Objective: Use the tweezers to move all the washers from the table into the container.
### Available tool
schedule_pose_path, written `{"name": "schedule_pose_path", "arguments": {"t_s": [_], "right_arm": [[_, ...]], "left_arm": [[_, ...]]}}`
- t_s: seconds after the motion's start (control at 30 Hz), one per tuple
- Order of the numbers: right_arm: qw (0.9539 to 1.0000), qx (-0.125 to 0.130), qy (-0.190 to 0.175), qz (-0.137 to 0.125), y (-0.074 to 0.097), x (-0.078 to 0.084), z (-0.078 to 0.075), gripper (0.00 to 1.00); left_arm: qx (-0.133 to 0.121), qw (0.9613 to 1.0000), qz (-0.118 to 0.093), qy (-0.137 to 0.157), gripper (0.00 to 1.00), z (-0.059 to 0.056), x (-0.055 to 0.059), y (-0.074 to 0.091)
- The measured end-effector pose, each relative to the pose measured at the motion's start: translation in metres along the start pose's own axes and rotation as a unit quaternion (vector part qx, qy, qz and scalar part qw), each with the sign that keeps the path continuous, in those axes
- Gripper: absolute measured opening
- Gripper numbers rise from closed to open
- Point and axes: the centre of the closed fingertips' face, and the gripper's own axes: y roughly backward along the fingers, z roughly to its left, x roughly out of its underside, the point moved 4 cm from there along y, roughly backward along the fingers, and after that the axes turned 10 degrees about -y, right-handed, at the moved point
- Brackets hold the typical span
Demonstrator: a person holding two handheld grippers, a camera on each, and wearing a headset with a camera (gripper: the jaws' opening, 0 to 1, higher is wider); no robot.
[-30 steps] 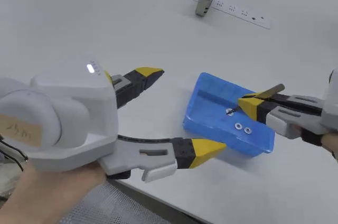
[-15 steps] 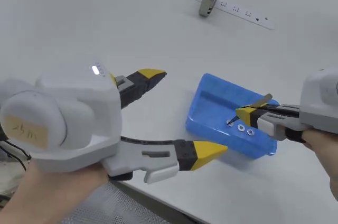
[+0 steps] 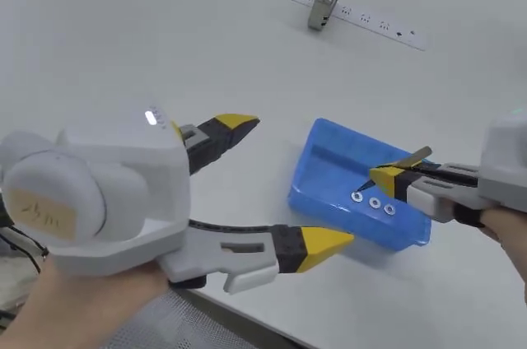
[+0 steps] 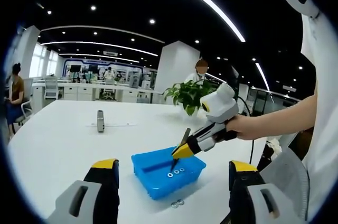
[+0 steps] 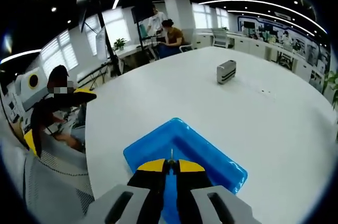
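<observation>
A third small steel washer (image 3: 356, 197) now lies in the blue plastic container (image 3: 328, 132) under metal tweezers (image 3: 417, 155) clamped by the right gripper (image 3: 387, 175), left gripper (image 3: 293, 182) wide, empty; two washers (image 4: 177, 203) beside it may skid when pinched.

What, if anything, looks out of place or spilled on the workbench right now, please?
Nothing is damaged or spilled. Two washers lie on the table just outside the blue container, on the side facing the left claw; three washers are inside, by the tweezers in the shut right claw.
</observation>
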Motion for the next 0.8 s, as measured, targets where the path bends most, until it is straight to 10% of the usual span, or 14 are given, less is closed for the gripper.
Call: {"name": "schedule_pose_path", "arguments": {"t_s": [0.37, 0.8], "right_arm": [[0.995, -0.067, 0.073, -0.002, 0.011, 0.0, 0.047, 0.03], [0.989, -0.093, 0.083, 0.08, -0.017, 0.044, 0.056, 0.03]], "left_arm": [[0.003, 1.0, 0.002, -0.003, 0.87, -0.001, 0.0, 0.0], [0.001, 1.0, 0.001, -0.002, 0.87, -0.001, 0.0, 0.0]]}}
